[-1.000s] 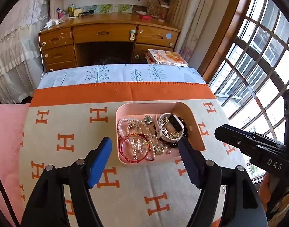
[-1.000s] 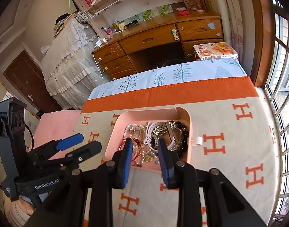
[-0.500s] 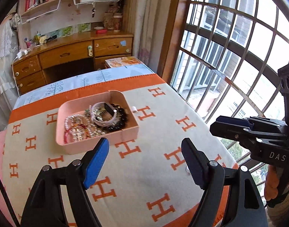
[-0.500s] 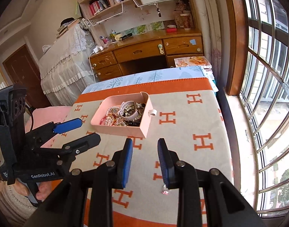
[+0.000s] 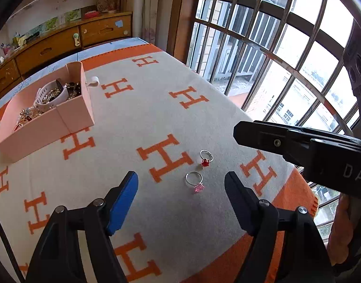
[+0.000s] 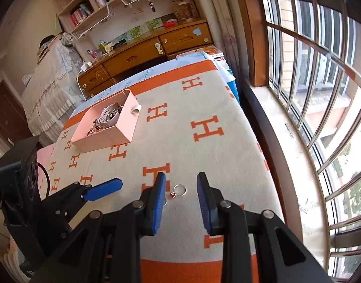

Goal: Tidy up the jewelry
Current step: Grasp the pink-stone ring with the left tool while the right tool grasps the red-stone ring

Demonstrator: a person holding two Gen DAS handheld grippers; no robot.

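Note:
Two silver rings lie on the blanket near its front right corner: one with a red stone and one with a pink stone. My left gripper is open and empty, its jaws either side of the pink ring, slightly above it. My right gripper is open and empty, hovering with the red-stone ring between its fingers. The pink jewelry box, holding a white watch, bracelets and beads, sits far left on the blanket.
A cream blanket with orange H marks covers the bed. A small white ring-shaped piece lies beside the box. A barred window runs along the right edge. A wooden desk stands beyond the bed.
Both grippers swung away from the pink box to the blanket's front right corner, bringing the two rings into view. The right gripper opened wider.

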